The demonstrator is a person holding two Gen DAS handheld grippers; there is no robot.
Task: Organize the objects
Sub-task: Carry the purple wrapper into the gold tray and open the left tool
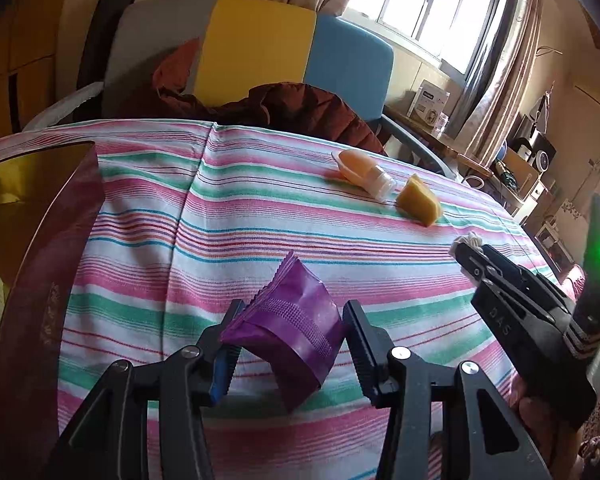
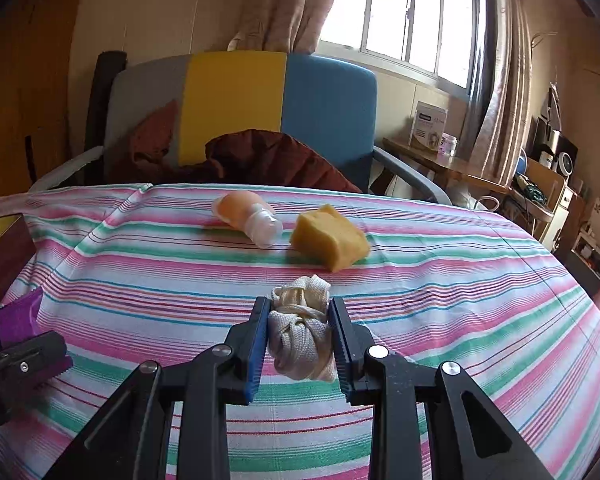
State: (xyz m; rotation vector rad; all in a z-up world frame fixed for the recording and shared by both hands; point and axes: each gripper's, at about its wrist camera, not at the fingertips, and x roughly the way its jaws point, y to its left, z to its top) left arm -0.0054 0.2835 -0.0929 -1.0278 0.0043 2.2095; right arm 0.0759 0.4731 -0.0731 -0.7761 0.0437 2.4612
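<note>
Purple sachet (image 1: 288,320), light and crinkly, sat pinched at its sides in the left tool (image 1: 290,344); right tool (image 2: 298,340) squeezed a soft knotted cloth bundle (image 2: 300,336).

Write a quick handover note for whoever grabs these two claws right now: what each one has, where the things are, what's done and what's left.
Left claw: closed on the purple packet, held above the striped cloth.
Right claw: shut on the knotted white cloth bundle, also off the table.
Still lying on the cloth at the far side: the peach bottle with a clear cap and the yellow sponge, side by side.
The dark red box sits open at the left edge, probably the drop-off.
Done: both pickups. Left: place the packet and bundle, then collect the bottle and sponge.
</note>
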